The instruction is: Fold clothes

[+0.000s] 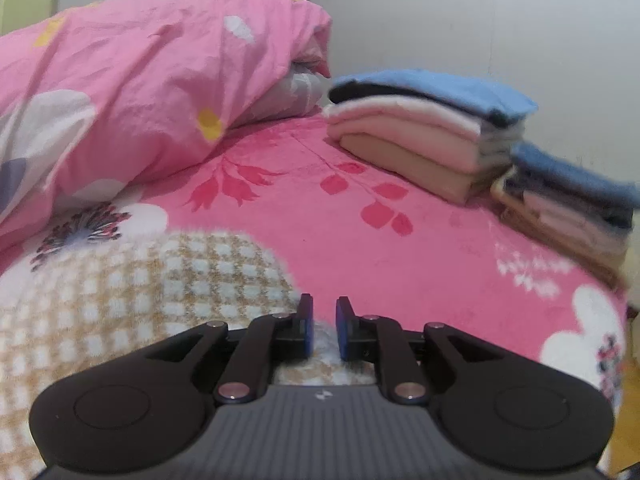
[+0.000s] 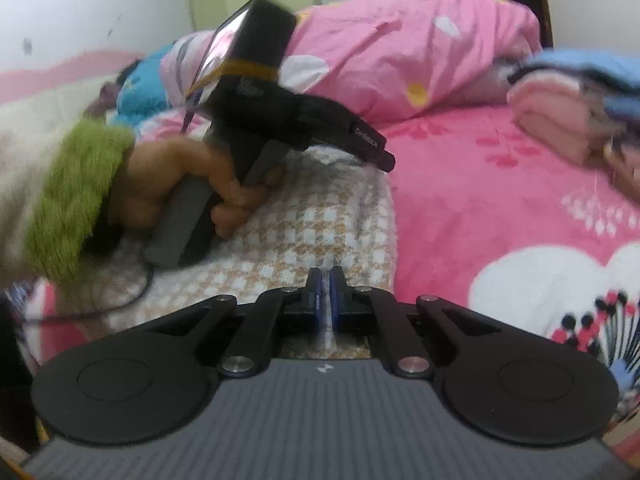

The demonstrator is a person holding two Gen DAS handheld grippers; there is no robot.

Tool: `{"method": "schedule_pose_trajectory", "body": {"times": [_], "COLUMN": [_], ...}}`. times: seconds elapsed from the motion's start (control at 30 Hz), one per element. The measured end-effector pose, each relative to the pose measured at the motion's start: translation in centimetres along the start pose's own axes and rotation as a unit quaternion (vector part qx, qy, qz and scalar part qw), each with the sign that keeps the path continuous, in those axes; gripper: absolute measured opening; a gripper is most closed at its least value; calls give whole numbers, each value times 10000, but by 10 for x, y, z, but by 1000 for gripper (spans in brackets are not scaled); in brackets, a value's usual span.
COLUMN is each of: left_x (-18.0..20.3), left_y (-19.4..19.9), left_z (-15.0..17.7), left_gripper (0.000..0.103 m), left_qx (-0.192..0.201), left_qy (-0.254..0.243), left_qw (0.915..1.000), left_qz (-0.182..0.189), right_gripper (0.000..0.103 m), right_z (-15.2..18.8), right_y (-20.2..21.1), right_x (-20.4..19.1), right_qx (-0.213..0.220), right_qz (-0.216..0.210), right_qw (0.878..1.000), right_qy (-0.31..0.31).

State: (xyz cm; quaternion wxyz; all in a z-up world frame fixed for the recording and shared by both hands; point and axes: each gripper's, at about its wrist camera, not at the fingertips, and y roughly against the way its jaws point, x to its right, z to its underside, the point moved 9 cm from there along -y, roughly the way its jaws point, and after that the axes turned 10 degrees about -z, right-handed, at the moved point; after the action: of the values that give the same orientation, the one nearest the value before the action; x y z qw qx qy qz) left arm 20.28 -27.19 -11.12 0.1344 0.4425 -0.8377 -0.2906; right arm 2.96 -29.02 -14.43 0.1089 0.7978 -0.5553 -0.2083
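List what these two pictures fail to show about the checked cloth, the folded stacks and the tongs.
- Checked cloth: near edge hidden behind the left tongs in the left wrist view.
- Right tongs: nearly shut; whether cloth is pinched is unclear.
- Folded stacks: blurred in the right wrist view; the nearer stack is cut off at the frame edge.

Both views are evenly and softly lit; no hard shadows or glare are noted. Fisheye bending and dark vignetted corners are observed. Motion blur is recorded on the folded stacks (image 1: 428, 128) and the green sleeve (image 2: 76, 200).
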Motion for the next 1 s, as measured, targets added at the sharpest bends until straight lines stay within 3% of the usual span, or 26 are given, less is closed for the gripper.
{"method": "schedule_pose_trajectory", "body": {"times": [0.07,0.17,0.3,0.37,0.5,0.57,0.7,0.8,0.93,1.0], "left_x": [-6,-18,-44,-51,-26,-14,-1,-7,-30,-44], "left_y": [44,129,213,239,253,243,214,207,225,215], "left_z": [-7,3,63,101,162,177,189,189,186,199], "left_gripper": [33,37,41,49,57,56,56,46,36,36], "left_qx": [141,536,746,763,643,699,981,1115,1123,885], "left_qy": [222,126,-173,-393,-906,-1146,-1871,-2004,-1834,-1671], "left_qw": [9995,9976,9970,9962,9927,9870,9574,9408,9321,9395], "left_qz": [193,415,75,-163,-470,-883,-1970,-2495,-2914,-2856], "right_gripper": [1,1,1,1,1,2,2,2,2,1], "right_z": [1,0,-3,-4,-6,-9,-12,-15,-19,-15], "right_y": [3,4,3,3,3,2,1,0,4,4], "right_x": [4,8,8,8,5,2,-4,-4,-19,-31], "right_qx": [8,-54,-140,-154,-251,-324,-458,-519,-581,-656], "right_qz": [-97,-196,-230,-244,-174,-80,88,137,-20,-157], "right_qw": [9998,9993,9991,9988,9986,9988,9985,9979,9980,9977], "right_qy": [-169,-319,-339,-394,-424,-364,-279,-350,-256,-118]}}
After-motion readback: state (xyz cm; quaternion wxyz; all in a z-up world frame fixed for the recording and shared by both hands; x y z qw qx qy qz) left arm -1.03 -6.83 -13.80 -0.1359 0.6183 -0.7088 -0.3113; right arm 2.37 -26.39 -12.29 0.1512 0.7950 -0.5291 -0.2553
